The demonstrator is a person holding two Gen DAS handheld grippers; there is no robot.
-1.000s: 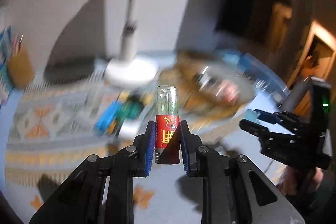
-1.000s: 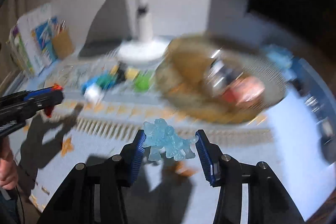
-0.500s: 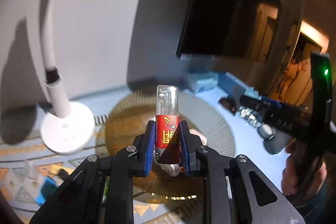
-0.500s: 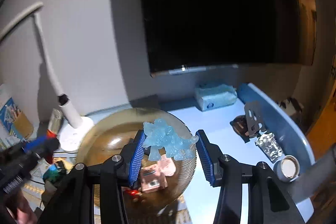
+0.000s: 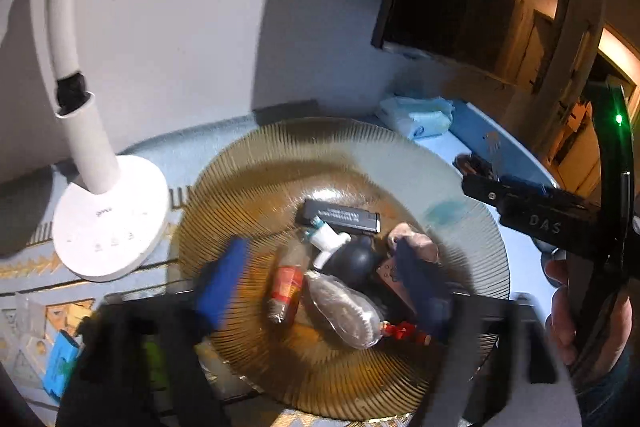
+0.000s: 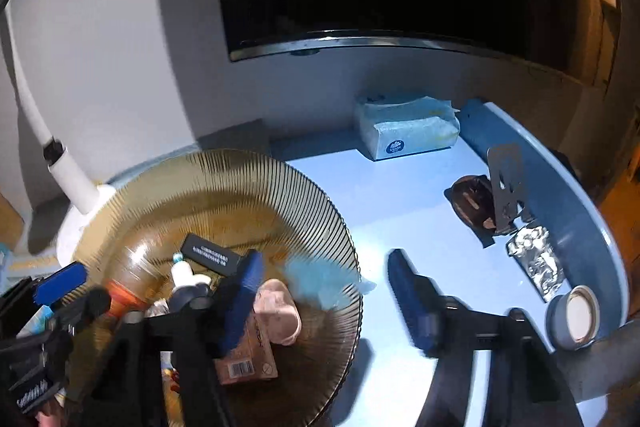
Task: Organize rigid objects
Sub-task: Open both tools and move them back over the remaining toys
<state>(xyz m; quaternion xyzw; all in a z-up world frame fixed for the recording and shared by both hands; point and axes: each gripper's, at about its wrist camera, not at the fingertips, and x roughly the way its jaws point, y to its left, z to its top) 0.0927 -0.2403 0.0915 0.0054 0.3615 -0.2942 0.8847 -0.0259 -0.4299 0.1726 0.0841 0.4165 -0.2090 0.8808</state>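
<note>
left wrist view: left gripper (image 5: 320,287) jaws opening, blurred blue pads wide apart, red-labelled clear bottle (image 5: 286,281) loose between them, lying in the ribbed amber glass plate (image 5: 256,179). crowded there with a black rectangular case (image 5: 340,219), a clear plastic bottle (image 5: 344,311) and a dark round bulb (image 5: 356,259). white lamp base (image 5: 108,219) just left of the rim.

right wrist view: right gripper (image 6: 320,303) jaws opening, blurred pale blue figurine (image 6: 316,277) between the pads, over the plate's right edge. bare blue table (image 6: 400,203) to the right; tissue pack (image 6: 408,129) at the back.

clear: table (image 6: 400,187) right | blocked: lamp (image 5: 108,219) left
</note>
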